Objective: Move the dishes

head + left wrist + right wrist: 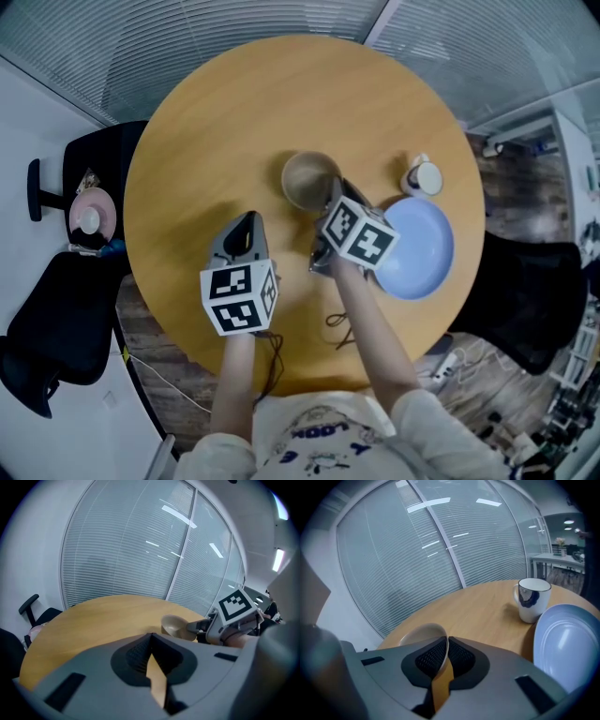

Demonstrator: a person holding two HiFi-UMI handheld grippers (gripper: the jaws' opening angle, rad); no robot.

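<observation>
Reads as an office meeting room. Round wooden surface [234, 112] ringed by black office chairs [56, 328] at 8 and 4 o'clock. Glass partition walls [126, 550] with slatted blinds at 12 o'clock. White desk [553, 557] and ceiling lights [568, 521] beyond the glass at 2 o'clock. Power strip [445, 364] on the floor at 5 o'clock.

left gripper [150, 637]: jaws together | right gripper [194, 626]: jaws on beige bowl [174, 624] rim | table [93, 620]: round, wooden
</observation>
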